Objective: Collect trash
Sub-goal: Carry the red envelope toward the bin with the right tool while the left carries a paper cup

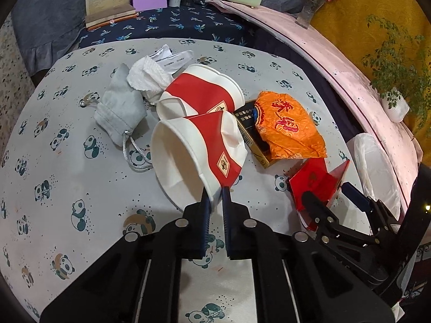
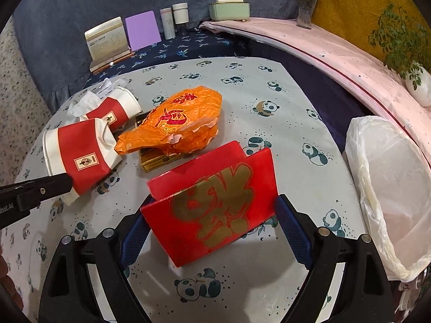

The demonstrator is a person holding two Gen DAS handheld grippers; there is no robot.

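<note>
My left gripper (image 1: pixel 215 191) is shut on the rim of a crushed red-and-white paper cup (image 1: pixel 188 156), which lies on its side on the panda cloth; the right wrist view shows that cup (image 2: pixel 80 156) at the left. A second such cup (image 1: pixel 202 91) lies just behind it. My right gripper (image 2: pixel 212 207) stands wide open around a red envelope (image 2: pixel 215 215) with gold lettering. The envelope's side edges sit close to both blue pads, and I cannot tell whether they touch. An orange wrapper (image 2: pixel 177 115) lies over a dark box (image 2: pixel 156 161).
A bin lined with a white bag (image 2: pixel 377 188) stands at the table's right edge. A crumpled tissue (image 1: pixel 145 78) and a grey drawstring pouch (image 1: pixel 121 110) lie at the left. Books, bottles, a green box and plants stand along the back.
</note>
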